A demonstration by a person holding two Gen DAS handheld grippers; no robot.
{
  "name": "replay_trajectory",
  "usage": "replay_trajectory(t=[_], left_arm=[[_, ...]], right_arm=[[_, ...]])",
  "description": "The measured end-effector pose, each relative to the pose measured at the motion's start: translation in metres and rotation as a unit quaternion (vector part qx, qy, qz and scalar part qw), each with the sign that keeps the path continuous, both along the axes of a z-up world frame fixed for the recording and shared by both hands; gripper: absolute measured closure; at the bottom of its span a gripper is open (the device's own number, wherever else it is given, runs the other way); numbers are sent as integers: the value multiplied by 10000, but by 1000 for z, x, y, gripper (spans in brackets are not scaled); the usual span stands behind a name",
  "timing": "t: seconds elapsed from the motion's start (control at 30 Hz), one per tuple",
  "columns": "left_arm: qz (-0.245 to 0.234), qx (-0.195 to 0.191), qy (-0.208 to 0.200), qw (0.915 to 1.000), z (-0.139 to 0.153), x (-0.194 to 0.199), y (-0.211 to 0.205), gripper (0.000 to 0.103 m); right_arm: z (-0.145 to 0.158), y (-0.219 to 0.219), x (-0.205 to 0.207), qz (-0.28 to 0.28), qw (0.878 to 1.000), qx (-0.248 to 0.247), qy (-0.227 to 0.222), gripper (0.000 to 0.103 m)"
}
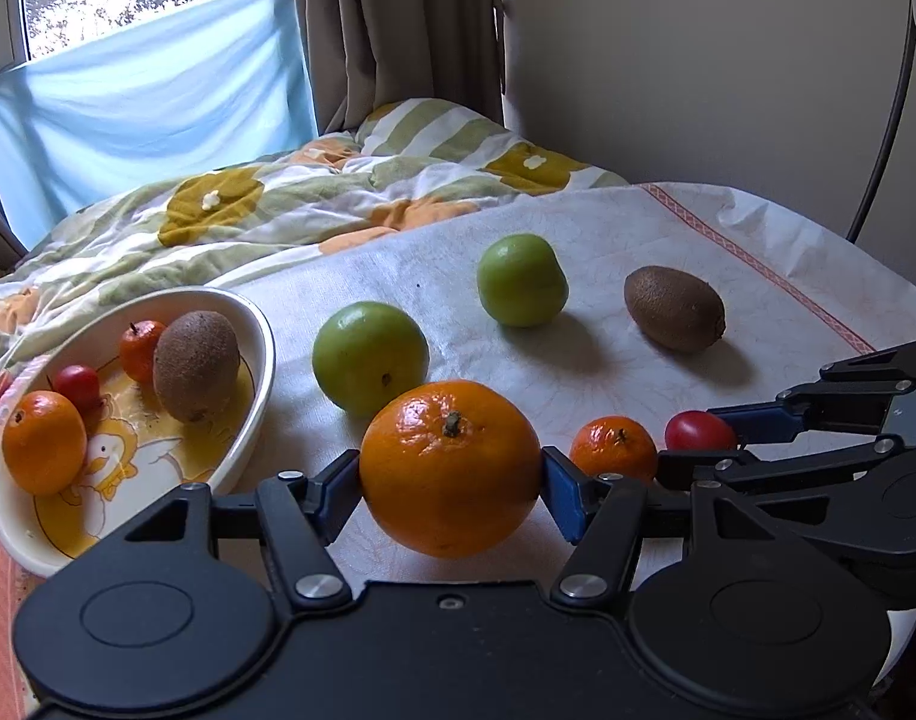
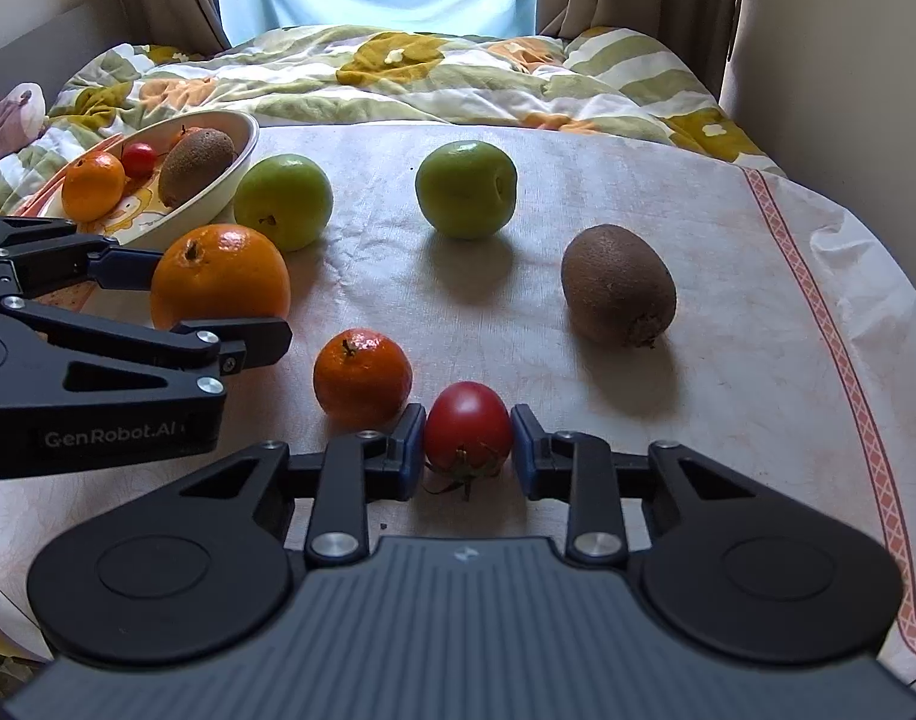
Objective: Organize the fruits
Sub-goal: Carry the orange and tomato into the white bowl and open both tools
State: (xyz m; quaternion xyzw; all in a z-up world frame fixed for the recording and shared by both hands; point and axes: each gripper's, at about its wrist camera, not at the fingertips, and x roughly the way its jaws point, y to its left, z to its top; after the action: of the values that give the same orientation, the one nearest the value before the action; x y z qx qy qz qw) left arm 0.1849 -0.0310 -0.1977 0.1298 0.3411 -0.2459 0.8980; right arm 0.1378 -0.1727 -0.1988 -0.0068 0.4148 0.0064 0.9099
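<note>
Bedroom setting: pale tablecloth (image 2: 668, 192) with an orange-patterned border, spread before a flowered quilt (image 2: 398, 78), curtains and a blue-draped window behind. Item one: large orange (image 1: 451, 468), lodged between the blue pads of the left gripper (image 1: 452, 480), both pads touching its sides, so pinched; whether lifted or resting on the cloth, cannot tell. Item two: red tomato (image 2: 467, 423), stem end toward the camera, between the pads of the right gripper (image 2: 467, 441), left pad touching, right pad at or just off the skin; seemingly gripped, resting on the cloth. Loose on the cloth: small mandarin (image 2: 362, 375) just beside the tomato, between the two grippers; near green apple (image 2: 284, 201) close to the bowl; far green apple (image 2: 466, 197) mid-cloth; kiwi (image 2: 619, 285) well apart to the right. Destination: cream oval bowl (image 1: 260, 360) with a cartoon print, at the left, holding an orange, a small mandarin, a small red fruit and a kiwi. Step in hand, as judged: paired pick-up, one fruit per gripper, roughly half the fruit already bowled. Next move, as judged: lift of both, carry leftward over the rim, orange first as nearer; low release into the free front part of the bowl to avoid rolling or knocking the kiwi; gentle pressure on the soft tomato.
</note>
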Motion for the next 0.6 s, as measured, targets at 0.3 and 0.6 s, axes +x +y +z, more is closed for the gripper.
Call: replay_trajectory(t=[0.3,0.6], left_arm=[[134,-99,-334,9993,27,-19,-1,36],[560,-376,-579,9960,78,-48,4,36]], right_arm=[[26,-2,-13,177,9997,5,-176,58],[77,-7,-29,372,9983,138,-419,58]])
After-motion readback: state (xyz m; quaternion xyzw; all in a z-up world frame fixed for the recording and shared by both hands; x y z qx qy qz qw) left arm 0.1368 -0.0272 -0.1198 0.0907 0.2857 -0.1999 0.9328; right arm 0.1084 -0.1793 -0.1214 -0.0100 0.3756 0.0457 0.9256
